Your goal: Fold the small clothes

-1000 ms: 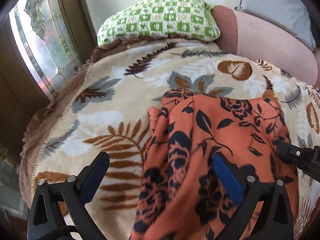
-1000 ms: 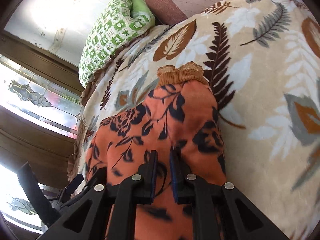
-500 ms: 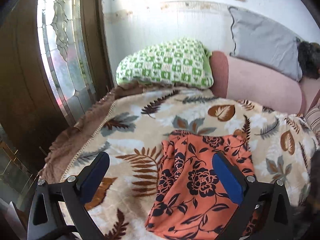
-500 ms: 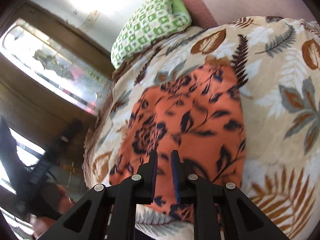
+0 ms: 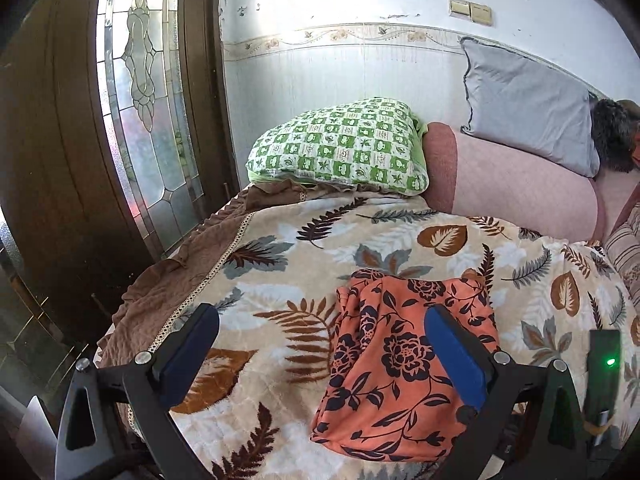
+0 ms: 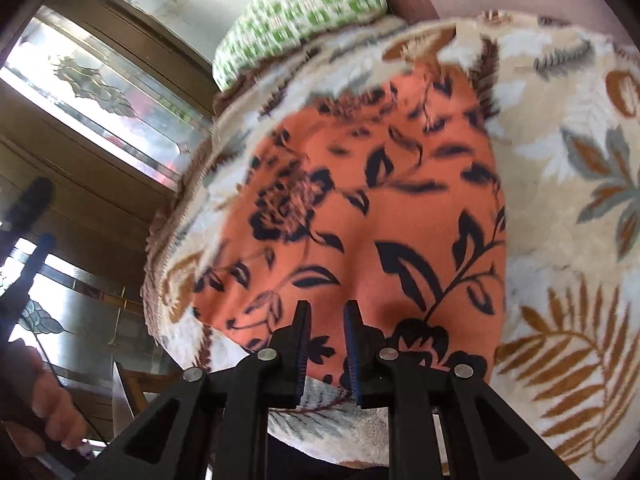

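1. The right gripper (image 6: 326, 344) has just been parting its jaws to a narrow gap with nothing between them.
2. The left gripper (image 5: 320, 354) is spread wide, empty.
3. Beyond both, the folded orange floral garment (image 5: 404, 356) lies flat on the leaf-print blanket (image 5: 280, 280).

Bed under a beige leaf-print fleece blanket (image 5: 280, 280); folded orange black-flowered garment (image 5: 400, 360) flat just beyond the fingers, green-checked pillow (image 5: 340, 148) farther off.
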### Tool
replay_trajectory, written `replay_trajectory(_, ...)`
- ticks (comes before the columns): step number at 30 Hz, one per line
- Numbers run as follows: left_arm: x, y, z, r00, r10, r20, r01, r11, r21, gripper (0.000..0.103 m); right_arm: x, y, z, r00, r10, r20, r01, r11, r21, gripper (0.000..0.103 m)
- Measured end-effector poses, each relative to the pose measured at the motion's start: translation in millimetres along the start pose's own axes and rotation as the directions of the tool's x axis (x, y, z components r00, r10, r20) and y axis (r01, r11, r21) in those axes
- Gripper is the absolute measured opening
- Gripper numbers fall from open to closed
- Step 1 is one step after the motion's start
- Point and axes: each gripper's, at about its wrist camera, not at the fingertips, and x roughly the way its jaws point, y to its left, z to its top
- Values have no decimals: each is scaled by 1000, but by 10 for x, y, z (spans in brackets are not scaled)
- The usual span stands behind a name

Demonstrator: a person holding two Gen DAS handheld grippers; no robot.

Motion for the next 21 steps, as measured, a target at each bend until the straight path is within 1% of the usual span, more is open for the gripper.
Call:
replay_trajectory(2, -24, 5, -3, 1000, 2, 4, -2, 1000, 3, 103, -94, -4, 34, 999, 9, 33, -9, 1000, 6, 24)
replay_trajectory(3, -25, 4, -4, 1000, 0, 3, 0, 1000, 1, 103, -146, -9, 44, 999, 11, 50, -11, 1000, 13, 32)
replay_trajectory(4, -36, 13, -6, 1000, -3, 4, 3, 1000, -2, 103, -212, -21, 44, 997, 14, 73, -15, 1000, 24, 52)
replay_trajectory(5, -42, 21, -8, 1000, -3, 3, 3, 1000, -4, 103, -271, -35, 42, 995, 18, 98, -22, 999, 37, 66)
replay_trajectory(6, -48, 32, -6, 1000, -1, 3, 1, 1000, -4, 103, -339, -25, 46, 991, 20, 130, -26, 999, 46, 78)
replay_trajectory(12, -57, 86, -3, 1000, 4, 0, -4, 1000, -15, 103, -585, -72, 89, 985, 23, 172, -32, 998, 49, 78)
replay_trajectory(21, -78, 86, -21, 1000, 1, -4, -1, 1000, -14, 103, -794, -167, 56, 977, 27, 212, -42, 997, 65, 78)
